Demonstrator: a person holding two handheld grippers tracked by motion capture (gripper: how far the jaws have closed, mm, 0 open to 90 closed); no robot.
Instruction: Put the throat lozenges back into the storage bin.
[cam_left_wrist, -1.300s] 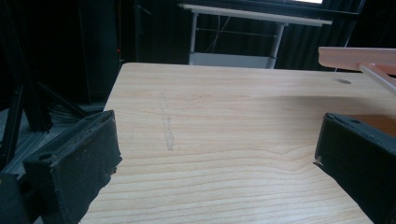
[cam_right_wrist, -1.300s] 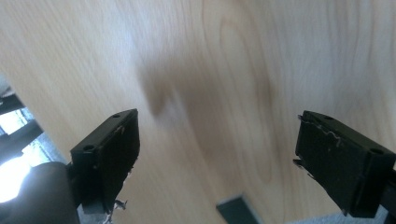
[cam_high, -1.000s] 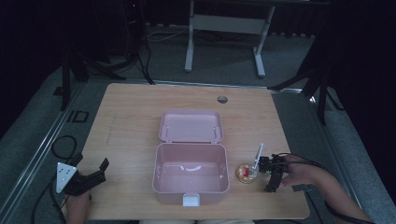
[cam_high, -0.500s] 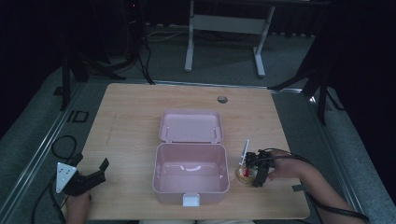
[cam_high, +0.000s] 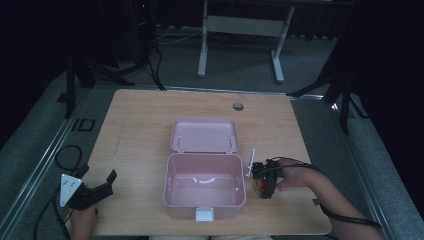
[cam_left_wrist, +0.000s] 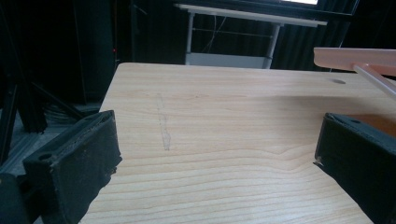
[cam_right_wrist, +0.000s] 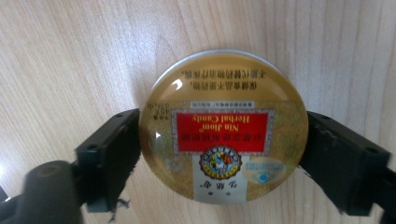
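A: Okay, step? Right gripper (cam_right_wrist: 223, 154) has its jaws on both sides of the round candy tin (cam_right_wrist: 224, 128), touching its rim, so it's gripped. I'd call it the grasp, lift not done.

B: Agreed. Tin sits flat on the desk (cam_high: 140, 130), just right of the open pink box (cam_high: 204, 186). Next move, I'd guess: lift clear of the box wall, carry left, set it inside. Keep the squeeze firm, smooth rim could slip.

A: Left gripper (cam_high: 92, 192)?

B: Jaws wide apart, holding nothing, parked at the desk's near left corner.

A: View differences?

B: Right gripper view gives the tin's red label and jaw contact. High view gives the box layout, lid (cam_high: 204, 135) hinged back. Left gripper view catches bare desk and the lid's edge (cam_left_wrist: 355, 57).
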